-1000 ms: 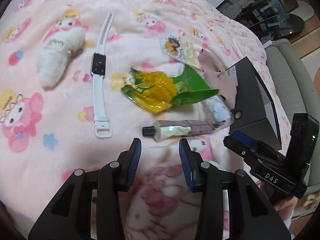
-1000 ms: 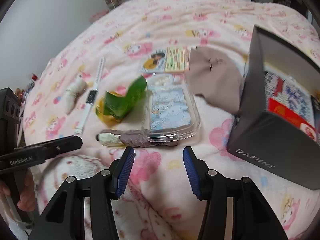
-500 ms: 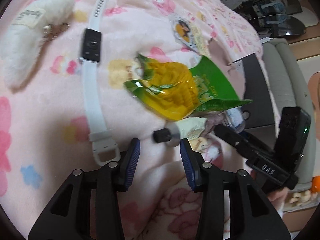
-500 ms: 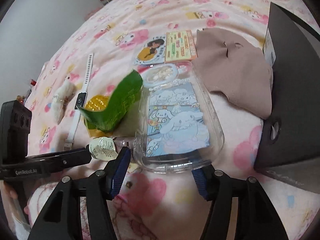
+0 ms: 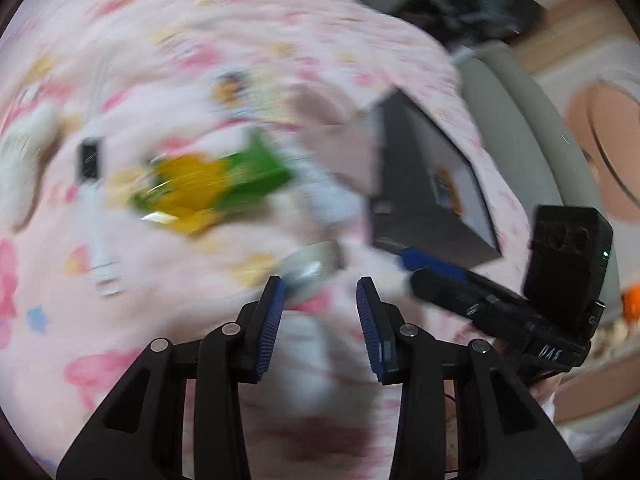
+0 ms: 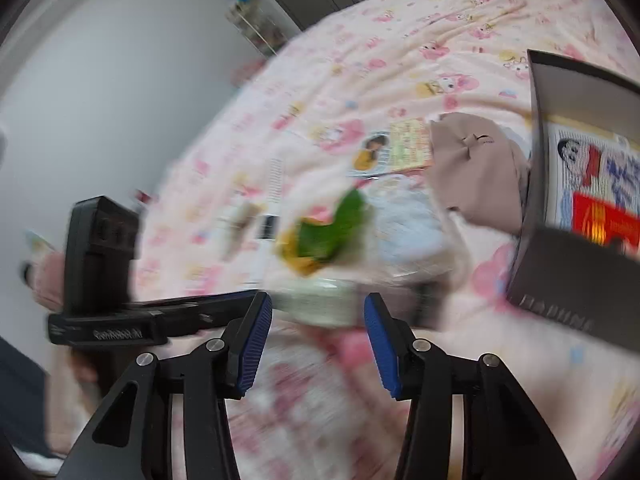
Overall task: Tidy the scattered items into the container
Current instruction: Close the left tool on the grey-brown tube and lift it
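While both views smear with motion, you can still read the layout: the pink blanket (image 6: 460, 20) carries everything, and the box (image 6: 568, 264) sits open at its right with printed packets already inside. Left of the box lie the beige cloth (image 6: 476, 172), the clear case (image 6: 412, 236), the green-and-yellow packet (image 5: 208, 188), the white watch (image 5: 90, 168) and the tube (image 6: 320, 304). Your right gripper (image 6: 318, 332) is closing, jaws fairly wide, the tube blurred just ahead of its tips; I cannot tell whether the pads touch it. Your left gripper (image 5: 320, 312) is closing too, about half open, nothing clearly gripped. You look to be at the pick-up step. Next, steady one hand, clamp the tube, then carry it over the box.
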The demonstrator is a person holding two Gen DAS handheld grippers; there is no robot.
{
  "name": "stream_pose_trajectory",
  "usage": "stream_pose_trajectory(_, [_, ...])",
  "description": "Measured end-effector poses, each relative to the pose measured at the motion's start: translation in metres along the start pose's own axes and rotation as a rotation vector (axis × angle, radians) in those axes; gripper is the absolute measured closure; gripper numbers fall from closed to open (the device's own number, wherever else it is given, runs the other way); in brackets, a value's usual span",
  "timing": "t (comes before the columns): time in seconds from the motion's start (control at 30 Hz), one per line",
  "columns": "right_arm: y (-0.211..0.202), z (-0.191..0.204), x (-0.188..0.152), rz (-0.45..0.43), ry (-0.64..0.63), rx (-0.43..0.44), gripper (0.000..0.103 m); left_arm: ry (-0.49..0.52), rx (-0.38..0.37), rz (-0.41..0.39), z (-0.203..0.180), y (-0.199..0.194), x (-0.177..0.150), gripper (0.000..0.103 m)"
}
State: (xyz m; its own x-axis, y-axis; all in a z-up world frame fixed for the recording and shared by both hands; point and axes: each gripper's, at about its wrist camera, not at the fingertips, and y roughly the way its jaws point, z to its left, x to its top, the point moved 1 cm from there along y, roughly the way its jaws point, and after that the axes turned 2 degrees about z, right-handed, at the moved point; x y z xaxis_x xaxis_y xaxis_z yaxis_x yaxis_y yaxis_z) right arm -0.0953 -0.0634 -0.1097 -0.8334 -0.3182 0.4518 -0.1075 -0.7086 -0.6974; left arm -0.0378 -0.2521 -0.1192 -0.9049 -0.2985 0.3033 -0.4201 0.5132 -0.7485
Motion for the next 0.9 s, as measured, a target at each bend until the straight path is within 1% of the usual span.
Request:
stream_pose_trajectory(0.03, [-0.005, 0.002, -0.003, -0.009, -0.007, -0.011, 0.058, 0.029, 0.037, -0.005, -0.016, 0.001, 0.001, 0.066])
stream_pose_trajectory(0.1, [-0.019, 0.000, -0.012, -0.027, -0.032, -0.103, 0.058, 0.055, 0.117, 0.001, -0.031, 0.011, 0.006, 0.066])
stream_pose_trajectory(0.13, [-0.023, -0.007, -0.017, -0.027, -0.024, -0.147, 0.058, 0.050, 0.132, 0.005, -0.032, 0.013, 0.006, 0.066])
stream_pose_trajectory(0.17, [-0.027, -0.015, -0.020, -0.023, -0.003, -0.166, 0.058, 0.034, 0.154, 0.011, -0.029, 0.014, 0.004, 0.066])
stream_pose_trajectory(0.27, [-0.035, -0.037, -0.028, -0.006, 0.036, -0.183, 0.058, -0.020, 0.219, 0.005, -0.016, 0.017, 0.006, 0.066])
stream_pose_trajectory(0.3, [-0.036, -0.041, -0.029, -0.003, 0.035, -0.198, 0.058, -0.041, 0.231, 0.003, -0.011, 0.015, 0.005, 0.066])
stream_pose_trajectory(0.37, [-0.036, -0.046, -0.029, 0.006, 0.028, -0.220, 0.058, -0.095, 0.231, -0.006, 0.007, 0.005, 0.000, 0.066])
stream_pose_trajectory(0.47, [-0.028, -0.047, -0.022, 0.006, 0.025, -0.208, 0.056, -0.167, 0.233, 0.000, 0.035, -0.002, -0.001, 0.066])
stream_pose_trajectory(0.57, [-0.003, -0.047, -0.009, 0.025, 0.025, -0.187, 0.056, -0.221, 0.202, 0.038, 0.058, 0.006, -0.002, 0.065])
stream_pose_trajectory(0.63, [0.015, -0.048, -0.002, 0.041, 0.028, -0.191, 0.056, -0.257, 0.170, 0.055, 0.071, 0.014, -0.004, 0.065])
stream_pose_trajectory(0.7, [0.035, -0.053, 0.002, 0.068, 0.044, -0.213, 0.056, -0.280, 0.147, 0.078, 0.080, 0.023, -0.006, 0.065])
stream_pose_trajectory(0.77, [0.047, -0.058, 0.004, 0.080, 0.069, -0.202, 0.057, -0.298, 0.122, 0.104, 0.088, 0.032, -0.007, 0.065])
stream_pose_trajectory(0.8, [0.053, -0.061, 0.004, 0.080, 0.084, -0.187, 0.057, -0.308, 0.098, 0.119, 0.091, 0.037, -0.007, 0.065])
stream_pose_trajectory(0.83, [0.059, -0.064, 0.005, 0.077, 0.092, -0.174, 0.057, -0.325, 0.039, 0.137, 0.096, 0.042, -0.006, 0.065])
stream_pose_trajectory(0.9, [0.066, -0.066, 0.006, 0.074, 0.088, -0.158, 0.057, -0.324, -0.023, 0.148, 0.100, 0.047, -0.003, 0.065])
